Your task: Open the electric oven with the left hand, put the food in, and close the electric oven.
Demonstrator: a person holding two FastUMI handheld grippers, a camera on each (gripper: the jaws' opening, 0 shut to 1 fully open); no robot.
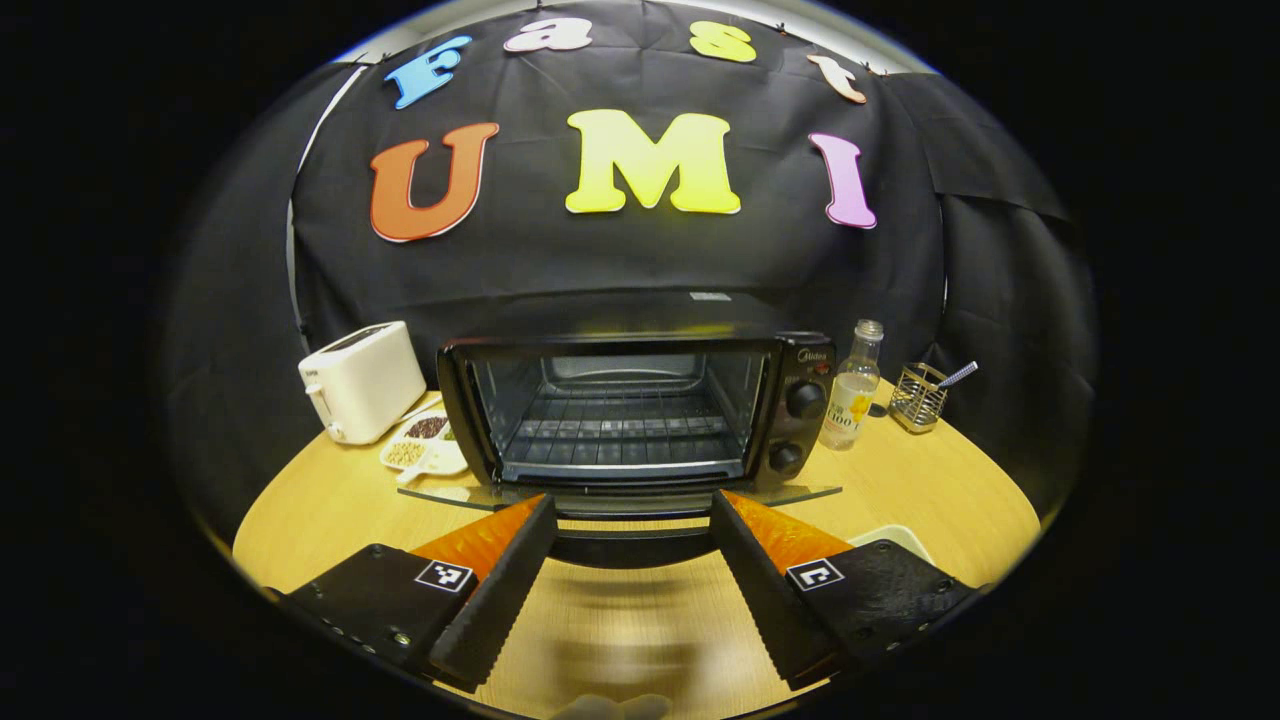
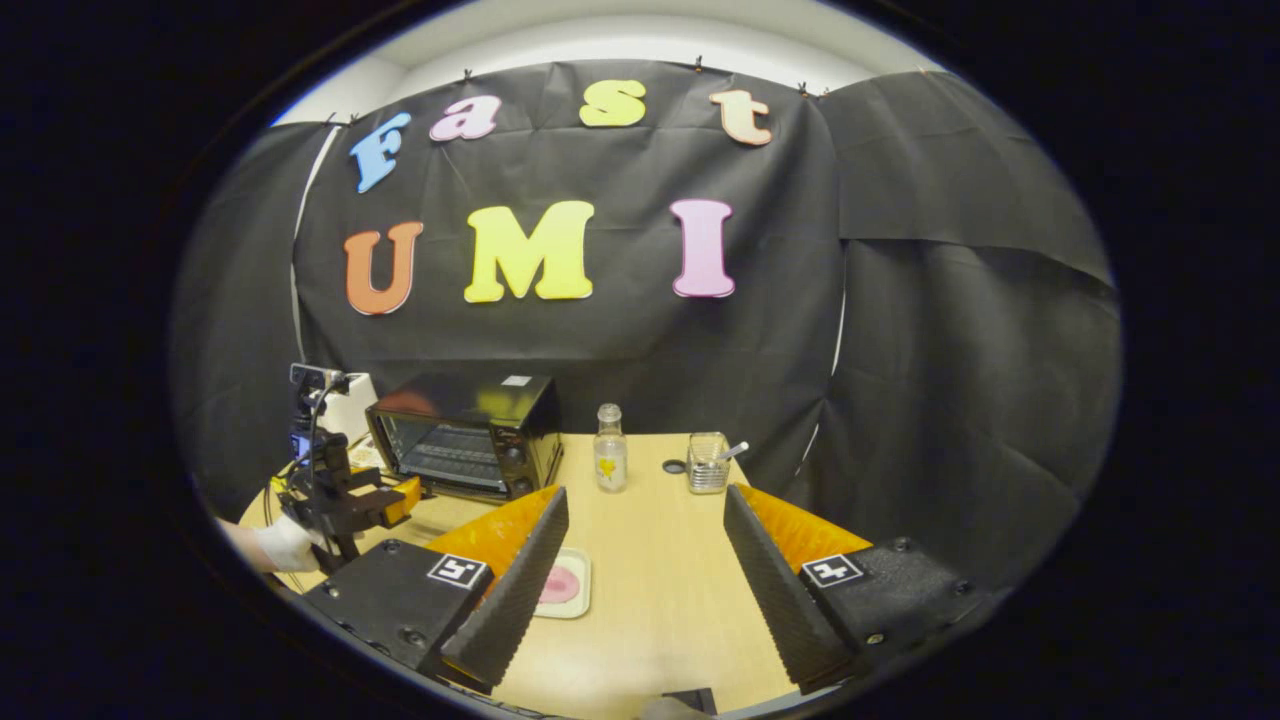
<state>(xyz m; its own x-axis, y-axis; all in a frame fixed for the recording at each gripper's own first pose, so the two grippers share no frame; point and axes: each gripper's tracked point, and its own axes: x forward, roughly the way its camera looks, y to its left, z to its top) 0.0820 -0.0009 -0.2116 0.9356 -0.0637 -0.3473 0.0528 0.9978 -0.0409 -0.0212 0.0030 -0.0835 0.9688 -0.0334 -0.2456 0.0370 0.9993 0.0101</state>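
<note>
The oven is sitting open mid-counter, its glass door lying flat, fragile-looking and hinged, best taken by its front handle. I am holding both the left claw and right claw wide apart, empty. The pink food, probably soft, is half-hidden on its tray.

One oven, one toaster, one bottle, two trays.

right tongs parted above table, oven door down
</note>
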